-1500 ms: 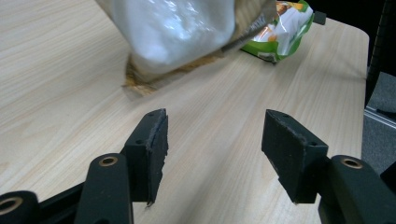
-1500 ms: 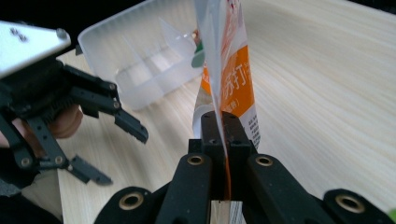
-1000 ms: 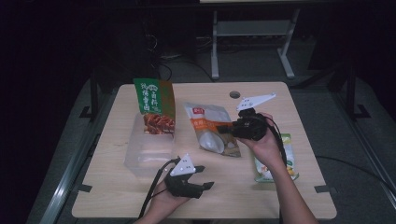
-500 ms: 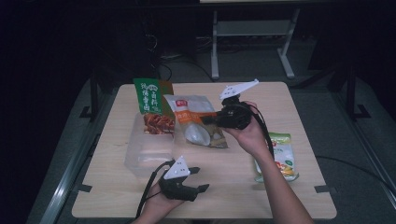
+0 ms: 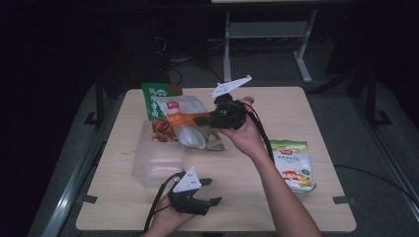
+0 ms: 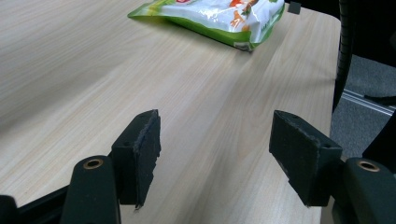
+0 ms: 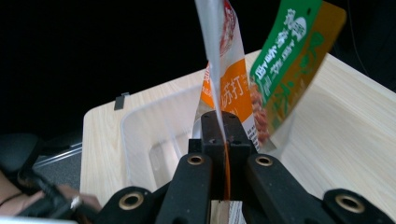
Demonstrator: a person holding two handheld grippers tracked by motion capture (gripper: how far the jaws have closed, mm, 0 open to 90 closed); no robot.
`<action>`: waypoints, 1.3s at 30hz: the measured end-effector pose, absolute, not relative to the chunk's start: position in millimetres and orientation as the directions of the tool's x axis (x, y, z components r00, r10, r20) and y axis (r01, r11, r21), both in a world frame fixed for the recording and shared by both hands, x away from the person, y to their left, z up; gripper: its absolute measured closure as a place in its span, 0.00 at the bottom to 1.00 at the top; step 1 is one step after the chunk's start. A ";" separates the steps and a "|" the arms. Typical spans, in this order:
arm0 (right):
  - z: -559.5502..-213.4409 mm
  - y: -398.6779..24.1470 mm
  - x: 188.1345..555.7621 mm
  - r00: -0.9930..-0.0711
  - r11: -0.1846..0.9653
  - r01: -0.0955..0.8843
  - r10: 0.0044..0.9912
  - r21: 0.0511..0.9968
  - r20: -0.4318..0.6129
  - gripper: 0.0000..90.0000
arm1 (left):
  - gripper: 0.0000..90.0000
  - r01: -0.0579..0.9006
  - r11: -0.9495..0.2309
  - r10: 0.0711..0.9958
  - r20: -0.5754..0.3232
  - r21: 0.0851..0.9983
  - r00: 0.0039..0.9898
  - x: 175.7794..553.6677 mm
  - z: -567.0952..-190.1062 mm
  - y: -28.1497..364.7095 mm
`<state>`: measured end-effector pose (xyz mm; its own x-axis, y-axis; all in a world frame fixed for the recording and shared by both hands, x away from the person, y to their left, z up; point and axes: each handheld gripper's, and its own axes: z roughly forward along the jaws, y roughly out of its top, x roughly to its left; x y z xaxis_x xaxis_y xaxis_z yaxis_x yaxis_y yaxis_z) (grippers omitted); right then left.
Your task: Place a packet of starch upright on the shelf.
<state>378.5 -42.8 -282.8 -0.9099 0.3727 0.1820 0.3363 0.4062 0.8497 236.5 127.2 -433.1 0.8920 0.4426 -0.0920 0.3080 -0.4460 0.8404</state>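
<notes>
1. Right gripper view shows the right gripper [image 7: 219,154] with its jaws pressed together on the edge of an orange and white snack pouch [image 7: 229,88], which hangs in the air over the clear plastic bin [image 7: 154,135].
2. From the high view, that pouch [image 5: 185,123] hangs above the bin's [image 5: 153,165] far end, partly covering a green snack bag [image 5: 155,101] that stands upright in the bin against its far wall.
3. The left gripper [image 6: 215,158] has its jaws spread wide with nothing between them but bare wood; they have just been opening a little further. In the high view it [image 5: 207,192] lies low over the table, just right of the bin's near corner.
4. The table [image 5: 296,103] is pale wood-grain laminate with small black clips at its edges. Around it the room is dark, with a grey floor, cables and a metal stand beyond the bin's far side.
5. A green and white snack bag [image 5: 294,165] lies flat on the table well to the right of the bin, apart from both grippers; the left gripper view shows it [image 6: 219,18] ahead of the jaws.
6. The right forearm reaches diagonally from the near edge toward the bin, the hand wrapped around the raised gripper [image 5: 202,120], pointing left at the bin. The left hand rests at the near edge beside the bin, its gripper pointing right, its cable trailing back.
</notes>
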 end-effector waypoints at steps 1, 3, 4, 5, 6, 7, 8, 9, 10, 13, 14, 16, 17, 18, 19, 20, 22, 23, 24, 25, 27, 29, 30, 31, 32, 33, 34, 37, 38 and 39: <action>-282.5 -33.0 381.6 -0.914 0.408 0.331 0.363 0.851 0.181 1.00 | 0.37 0.309 -0.448 0.441 -0.093 0.839 0.893 235.9 -433.8 126.9; -282.7 -24.7 383.3 -0.915 0.406 0.336 0.354 0.850 0.193 1.00 | 0.37 0.300 -0.458 0.437 -0.082 0.836 0.896 236.0 -434.3 127.8; -283.2 -20.0 384.7 -0.918 0.406 0.332 0.347 0.851 0.193 1.00 | 0.37 0.299 -0.460 0.435 -0.082 0.836 0.897 235.9 -434.6 128.1; -283.8 -15.3 385.3 -0.917 0.403 0.338 0.346 0.850 0.201 1.00 | 0.37 0.298 -0.463 0.434 -0.079 0.835 0.897 236.1 -434.7 129.1; -285.4 -10.0 387.1 -0.922 0.405 0.329 0.332 0.853 0.198 1.00 | 0.37 0.295 -0.465 0.434 -0.076 0.834 0.898 236.4 -434.6 129.9; -286.4 -6.7 387.6 -0.923 0.404 0.330 0.329 0.853 0.201 1.00 | 0.37 0.295 -0.465 0.434 -0.076 0.834 0.898 236.4 -434.6 129.9; -288.8 -1.7 389.5 -0.927 0.412 0.319 0.321 0.854 0.192 1.00 | 0.37 0.290 -0.463 0.433 -0.072 0.837 0.899 237.0 -434.6 131.1; -290.2 1.4 390.4 -0.929 0.412 0.318 0.314 0.854 0.194 1.00 | 0.37 0.292 -0.462 0.433 -0.075 0.838 0.898 237.0 -434.6 131.7; -291.7 5.9 390.7 -0.927 0.409 0.328 0.311 0.851 0.208 1.00 | 0.37 0.291 -0.463 0.433 -0.073 0.837 0.898 237.1 -434.7 132.3; -297.2 18.6 392.9 -0.931 0.414 0.328 0.297 0.849 0.214 1.00 | 0.37 0.295 -0.458 0.438 -0.076 0.839 0.896 236.4 -434.8 132.7; -299.1 22.4 394.1 -0.933 0.414 0.322 0.292 0.851 0.211 1.00 | 0.37 0.295 -0.458 0.438 -0.076 0.839 0.896 236.4 -434.8 132.7; -302.8 29.4 395.6 -0.933 0.416 0.328 0.286 0.848 0.220 1.00 | 0.37 0.292 -0.462 0.440 -0.069 0.838 0.895 236.6 -434.4 134.0; -304.8 33.1 396.4 -0.931 0.414 0.333 0.285 0.847 0.227 1.00 | 0.37 0.293 -0.463 0.441 -0.069 0.837 0.895 236.9 -434.4 134.4; -306.9 36.2 397.8 -0.933 0.418 0.331 0.281 0.846 0.226 1.00 | 0.37 0.293 -0.462 0.442 -0.069 0.837 0.894 237.1 -434.7 134.7; -308.9 39.3 398.6 -0.932 0.420 0.334 0.281 0.844 0.229 1.00 | 0.37 0.294 -0.460 0.443 -0.071 0.838 0.894 237.2 -434.7 134.9; -311.1 42.1 399.8 -0.933 0.422 0.331 0.278 0.844 0.227 1.00 | 0.37 0.293 -0.460 0.442 -0.069 0.838 0.894 237.2 -434.5 135.1; -315.6 47.6 401.9 -0.932 0.420 0.339 0.275 0.842 0.238 1.00 | 0.37 0.295 -0.458 0.444 -0.071 0.838 0.893 237.0 -434.8 135.2; -318.1 50.3 403.1 -0.931 0.419 0.343 0.273 0.841 0.243 1.00 | 0.37 0.296 -0.462 0.443 -0.072 0.836 0.894 237.5 -434.8 135.5; -320.4 53.3 404.3 -0.930 0.420 0.347 0.273 0.839 0.248 1.00 | 0.37 0.301 -0.454 0.446 -0.078 0.839 0.892 237.4 -435.2 134.9; -322.9 56.2 406.0 -0.930 0.424 0.347 0.272 0.836 0.248 1.00 | 0.37 0.304 -0.447 0.447 -0.084 0.841 0.891 237.2 -435.6 134.1; -327.3 61.7 408.9 -0.927 0.425 0.354 0.275 0.833 0.253 1.00 | 0.37 0.300 -0.449 0.443 -0.082 0.841 0.893 237.0 -436.1 133.9; -332.4 66.8 412.3 -0.928 0.419 0.353 0.272 0.837 0.256 1.00 | 0.37 0.306 -0.450 0.444 -0.088 0.839 0.892 236.1 -436.3 134.0; -334.5 69.0 413.3 -0.925 0.414 0.361 0.272 0.836 0.265 1.00 | 0.37 0.307 -0.453 0.446 -0.086 0.837 0.891 236.1 -436.2 134.5; -337.1 70.8 415.0 -0.925 0.414 0.360 0.272 0.836 0.264 1.00 | 0.37 0.310 -0.450 0.448 -0.088 0.838 0.890 236.1 -436.2 134.7; -339.6 72.9 416.1 -0.923 0.405 0.369 0.268 0.836 0.277 1.00 | 0.37 0.310 -0.450 0.448 -0.088 0.838 0.890 236.1 -436.2 134.7; -342.7 74.6 417.1 -0.922 0.403 0.370 0.268 0.837 0.279 1.00 | 0.37 0.303 -0.459 0.445 -0.079 0.835 0.892 237.0 -435.7 136.0; -345.7 75.6 417.9 -0.921 0.396 0.373 0.267 0.839 0.284 1.00 | 0.37 0.303 -0.457 0.446 -0.079 0.836 0.892 236.9 -435.7 136.2; -354.9 77.7 420.0 -0.917 0.388 0.384 0.269 0.838 0.296 1.00 | 0.37 0.297 -0.457 0.444 -0.075 0.838 0.893 236.8 -435.4 136.7; -358.7 78.3 420.4 -0.915 0.386 0.389 0.269 0.836 0.301 1.00 | 0.37 0.295 -0.457 0.443 -0.072 0.839 0.894 236.7 -435.5 136.6; -362.8 79.2 420.2 -0.913 0.387 0.393 0.272 0.834 0.304 1.00 | 0.37 0.293 -0.460 0.442 -0.070 0.838 0.894 236.5 -435.4 136.6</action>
<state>420.2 79.2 -362.8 -0.9132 0.2718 0.3036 0.3926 0.3874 0.8341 236.5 136.6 -435.4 0.8942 0.4421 -0.0701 0.2930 -0.4598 0.8383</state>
